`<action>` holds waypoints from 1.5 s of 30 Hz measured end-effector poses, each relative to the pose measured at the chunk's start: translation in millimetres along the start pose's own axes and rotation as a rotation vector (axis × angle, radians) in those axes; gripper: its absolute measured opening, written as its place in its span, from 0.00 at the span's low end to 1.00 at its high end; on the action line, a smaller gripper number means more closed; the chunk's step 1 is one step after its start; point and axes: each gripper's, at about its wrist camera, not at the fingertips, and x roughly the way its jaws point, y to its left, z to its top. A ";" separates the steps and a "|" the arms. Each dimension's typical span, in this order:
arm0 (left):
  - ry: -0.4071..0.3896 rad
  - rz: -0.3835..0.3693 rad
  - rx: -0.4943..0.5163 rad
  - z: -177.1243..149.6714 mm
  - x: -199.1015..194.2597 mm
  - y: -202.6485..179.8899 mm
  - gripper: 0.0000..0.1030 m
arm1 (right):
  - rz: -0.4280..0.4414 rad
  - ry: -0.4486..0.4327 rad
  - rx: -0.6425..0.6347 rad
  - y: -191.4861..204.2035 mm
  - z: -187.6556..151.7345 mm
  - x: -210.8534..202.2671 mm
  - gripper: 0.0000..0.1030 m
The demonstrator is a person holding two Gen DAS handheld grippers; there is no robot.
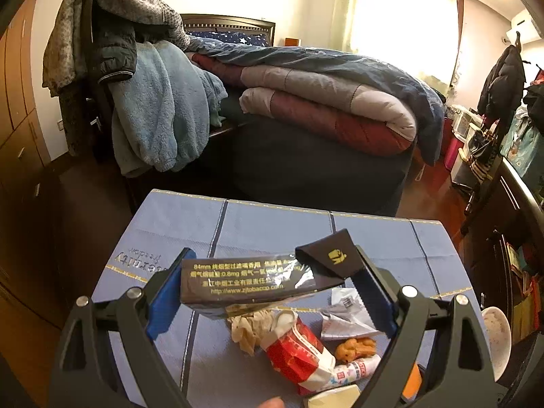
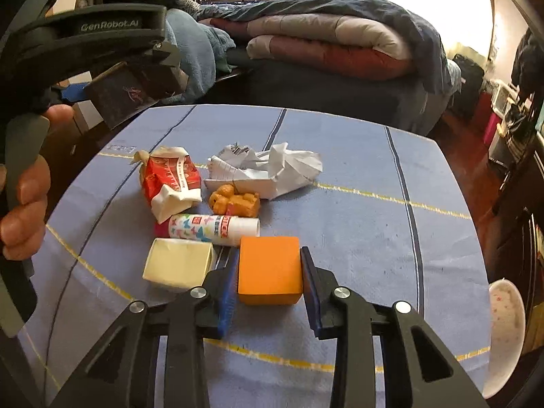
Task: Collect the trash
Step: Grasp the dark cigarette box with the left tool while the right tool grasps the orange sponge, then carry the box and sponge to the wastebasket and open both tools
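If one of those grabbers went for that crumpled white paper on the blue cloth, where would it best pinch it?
Probably the raised, bunched ridge at the top of the crumpled white paper wad, coming down from above. It lies low and wide on the blue striped tablecloth, so its flat edges offer little to catch. The small orange-brown toy figure appears to touch its near side, so a near-side approach looks crowded; the far and right sides look open.

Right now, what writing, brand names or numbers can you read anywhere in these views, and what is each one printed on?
"84mm" and "0.8mg", among Chinese characters: dark cigarette pack held in the left tongs.
"http://www.zjtobacco.com": same pack.
"GenRobot.AI": body of the left tongs, in the right wrist view.
Upside-down script on the blue tablecloth: not legible.
Print on the red wrapper, patterned tube and crumpled paper: too small to read.
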 end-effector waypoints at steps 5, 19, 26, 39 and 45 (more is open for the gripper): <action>-0.008 -0.010 0.010 -2.5 -9.5 -6.3 0.87 | 0.002 -0.012 0.035 -10.3 -7.0 -14.5 0.33; -0.051 -0.122 0.114 -18.0 -59.8 -74.1 0.87 | -0.029 -0.081 0.162 -61.3 -34.4 -71.0 0.33; -0.062 -0.217 0.198 -31.4 -78.2 -136.3 0.87 | -0.085 -0.105 0.245 -103.9 -54.9 -97.0 0.33; -0.024 -0.400 0.375 -69.9 -79.0 -261.6 0.87 | -0.266 -0.139 0.458 -206.0 -103.3 -137.5 0.34; 0.030 -0.503 0.450 -94.4 -63.5 -319.6 0.87 | -0.370 -0.126 0.564 -259.8 -129.1 -144.8 0.33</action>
